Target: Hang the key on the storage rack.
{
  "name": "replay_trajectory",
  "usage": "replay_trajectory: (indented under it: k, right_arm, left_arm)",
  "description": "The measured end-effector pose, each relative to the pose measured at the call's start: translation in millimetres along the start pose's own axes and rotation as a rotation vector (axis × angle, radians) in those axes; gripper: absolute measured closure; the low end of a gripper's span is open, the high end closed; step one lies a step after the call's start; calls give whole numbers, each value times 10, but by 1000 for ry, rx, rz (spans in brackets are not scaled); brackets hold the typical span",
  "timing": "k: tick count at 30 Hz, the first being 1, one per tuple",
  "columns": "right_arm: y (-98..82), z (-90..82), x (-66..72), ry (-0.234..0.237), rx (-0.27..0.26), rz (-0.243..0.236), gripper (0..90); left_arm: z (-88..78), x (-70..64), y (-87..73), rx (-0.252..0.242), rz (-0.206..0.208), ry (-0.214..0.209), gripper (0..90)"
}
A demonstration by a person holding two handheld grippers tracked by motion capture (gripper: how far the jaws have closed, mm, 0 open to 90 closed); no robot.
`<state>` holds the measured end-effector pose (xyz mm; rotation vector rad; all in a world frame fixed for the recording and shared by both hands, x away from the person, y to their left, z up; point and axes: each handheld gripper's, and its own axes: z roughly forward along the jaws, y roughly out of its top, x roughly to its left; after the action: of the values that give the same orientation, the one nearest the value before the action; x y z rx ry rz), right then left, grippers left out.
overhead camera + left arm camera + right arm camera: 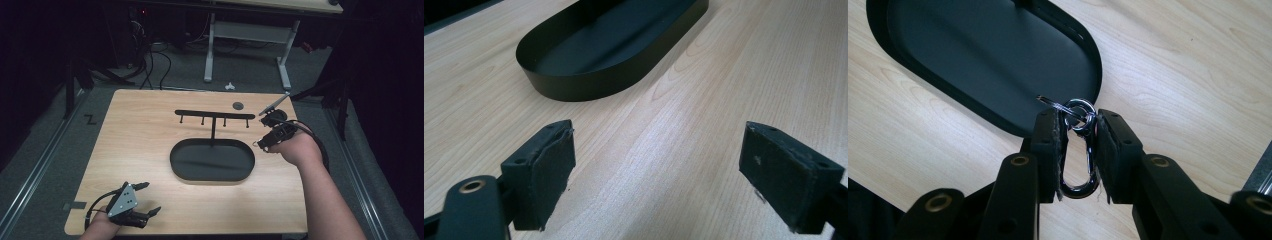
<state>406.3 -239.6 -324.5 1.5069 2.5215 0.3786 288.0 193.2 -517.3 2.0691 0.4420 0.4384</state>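
A black oval tray [180, 165] lies in the middle of the wooden table, with a black T-shaped hook rack [214, 115] rising from its far side. My right gripper [261, 144] hovers just right of the tray, shut on a small silver carabiner clip with a key ring [1079, 150] held between its pads; the ring [1079, 111] pokes out above the tray's rim [1096, 75]. My left gripper [148, 198] rests near the table's front left corner, open, with bare wood between its pads [546, 165]. The tray [574, 87] lies ahead of it.
A small dark round disc [238, 105] lies on the table behind the rack. A thin grey bar [274, 104] sticks up over the right gripper. Beyond the table stand a white desk frame [247, 35] and cables on the floor.
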Motion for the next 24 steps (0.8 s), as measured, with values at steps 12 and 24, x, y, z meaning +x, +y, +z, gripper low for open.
replay_trajectory:
  k: [12, 24]
  right_arm:
    - [167, -86, 35, -2, -20, -5, 717]
    - [326, -101, 62, -3, -31, -13, 717]
  left_arm:
    - [-6, 2, -1, -3, -2, 3, 153]
    - [-9, 2, -4, -2, -2, 1, 153]
